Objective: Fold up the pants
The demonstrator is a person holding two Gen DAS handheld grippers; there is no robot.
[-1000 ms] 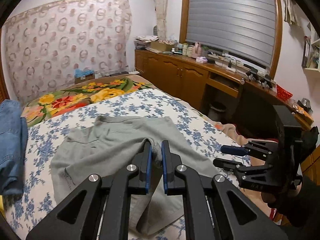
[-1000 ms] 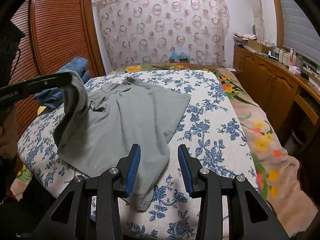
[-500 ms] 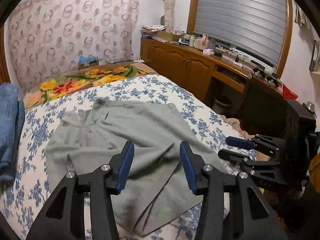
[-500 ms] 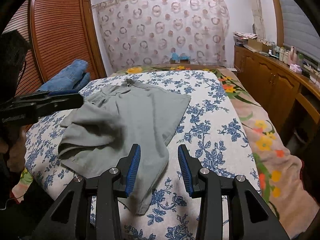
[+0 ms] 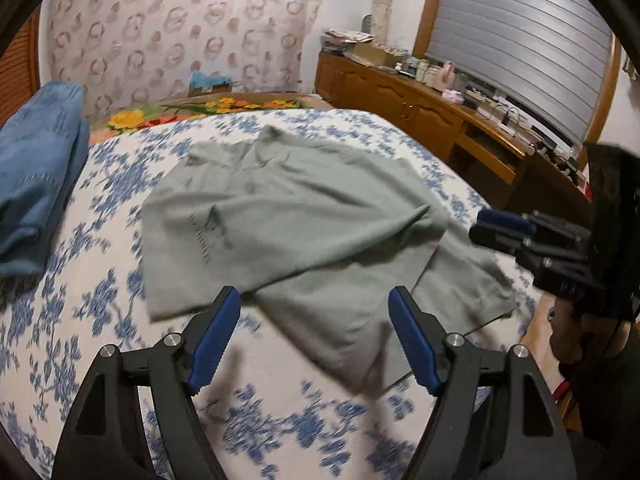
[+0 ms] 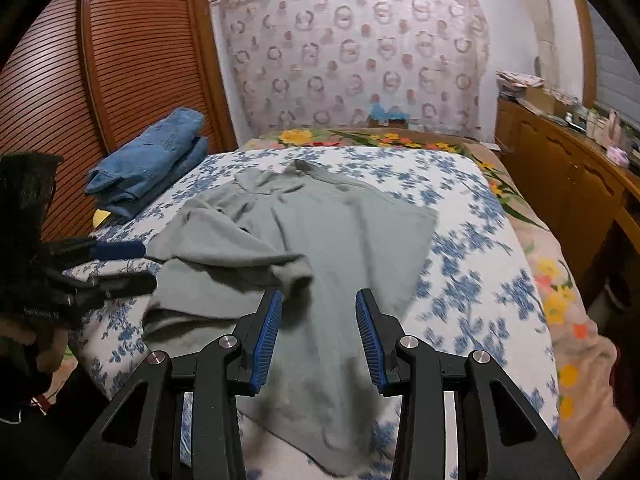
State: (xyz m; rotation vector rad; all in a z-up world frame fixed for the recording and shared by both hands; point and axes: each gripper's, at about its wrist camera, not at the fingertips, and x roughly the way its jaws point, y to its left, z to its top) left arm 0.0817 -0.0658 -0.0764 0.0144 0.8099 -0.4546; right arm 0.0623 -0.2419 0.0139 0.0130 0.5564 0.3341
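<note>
Presently catalogued: one pair of grey-green pants (image 5: 304, 216), lying on the bed (image 5: 100, 184) with its blue-flowered cover.

Position: waistband toward the far end of the bed, legs running back toward the near edge; long axis roughly along the length of the bed. One leg lay doubled over across the other, its loose end bunched near the middle (image 6: 292, 272); the lower leg trailed to the near edge (image 6: 332, 420).

Left hand-held gripper (image 5: 314, 336): jaws spread wide, holding nothing, hovering above the near hem of the folded-over part, pants straight ahead of it.

Right hand-held gripper (image 6: 318, 336): jaws also apart and empty, poised over the lower leg, bunched cuff just ahead and slightly left.

Relation governing the next move, as a judgement: both stood at the leg end, the right one nearer the trailing leg, the left one nearer the pants' left edge; a fold would run away from them, along the long axis toward the waistband.

Other item: folded blue jeans (image 6: 148, 160), well apart at the far left.
</note>
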